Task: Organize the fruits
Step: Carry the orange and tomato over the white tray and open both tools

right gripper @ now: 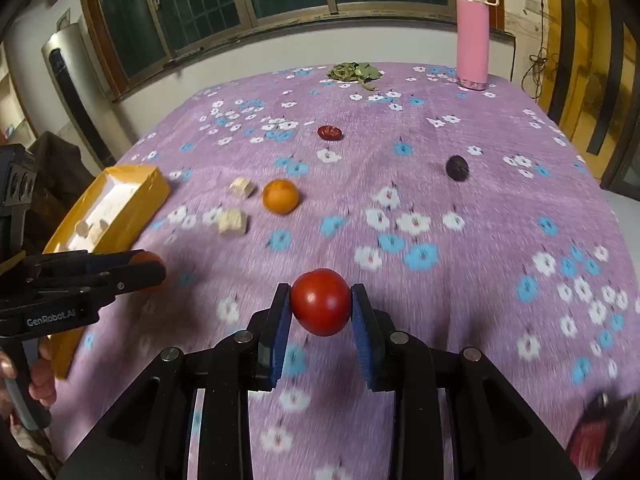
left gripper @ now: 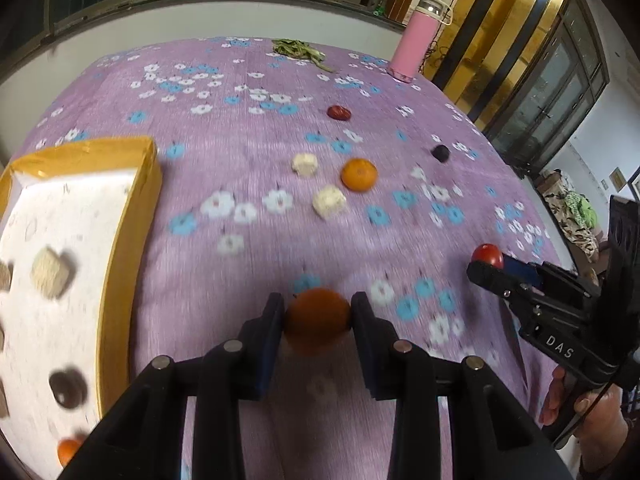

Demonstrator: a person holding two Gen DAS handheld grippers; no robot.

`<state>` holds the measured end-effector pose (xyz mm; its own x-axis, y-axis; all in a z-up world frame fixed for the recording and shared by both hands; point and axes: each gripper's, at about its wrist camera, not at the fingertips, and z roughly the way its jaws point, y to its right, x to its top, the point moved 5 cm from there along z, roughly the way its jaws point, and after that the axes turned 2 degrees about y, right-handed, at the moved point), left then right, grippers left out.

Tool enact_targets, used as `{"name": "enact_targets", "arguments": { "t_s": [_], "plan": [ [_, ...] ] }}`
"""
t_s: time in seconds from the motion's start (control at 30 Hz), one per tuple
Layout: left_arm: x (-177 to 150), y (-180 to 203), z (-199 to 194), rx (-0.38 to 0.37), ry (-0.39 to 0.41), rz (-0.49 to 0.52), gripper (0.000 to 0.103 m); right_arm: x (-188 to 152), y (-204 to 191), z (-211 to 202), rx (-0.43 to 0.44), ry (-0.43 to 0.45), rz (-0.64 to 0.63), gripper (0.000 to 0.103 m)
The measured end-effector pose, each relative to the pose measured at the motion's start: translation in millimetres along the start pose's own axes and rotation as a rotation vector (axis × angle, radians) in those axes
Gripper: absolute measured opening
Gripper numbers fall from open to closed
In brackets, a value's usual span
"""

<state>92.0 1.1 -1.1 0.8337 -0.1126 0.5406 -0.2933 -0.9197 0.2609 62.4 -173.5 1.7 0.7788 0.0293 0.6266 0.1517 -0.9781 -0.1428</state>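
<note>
A table covered with a purple flowered cloth (right gripper: 400,184) carries a yellow box (right gripper: 132,196) at its left edge, an orange (right gripper: 280,196), two pale cubes (right gripper: 242,187) (right gripper: 232,221), a red date (right gripper: 330,133), a dark fruit (right gripper: 457,167), dried leaves (right gripper: 354,71) and a pink bottle (right gripper: 473,36) at the far end.

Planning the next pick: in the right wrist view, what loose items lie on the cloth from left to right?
Lower pale cube → upper pale cube → orange → red date → dark plum.
</note>
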Motion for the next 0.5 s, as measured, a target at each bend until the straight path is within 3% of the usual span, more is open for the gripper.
{"name": "enact_targets", "arguments": {
  "t_s": [0.3,0.5],
  "plan": [
    [-20.2,-7.2,-30.2,-0.018,0.019,0.009,0.037,-34.6,-28.2,-10.5,-0.01,-0.033,0.01,0.029],
    [-20.0,-29.3,-55.0,-0.018,0.056,-0.021,0.037,-30.6,-64.5,-10.8,0.026,-0.028,-0.023,0.029]
  ]
}}
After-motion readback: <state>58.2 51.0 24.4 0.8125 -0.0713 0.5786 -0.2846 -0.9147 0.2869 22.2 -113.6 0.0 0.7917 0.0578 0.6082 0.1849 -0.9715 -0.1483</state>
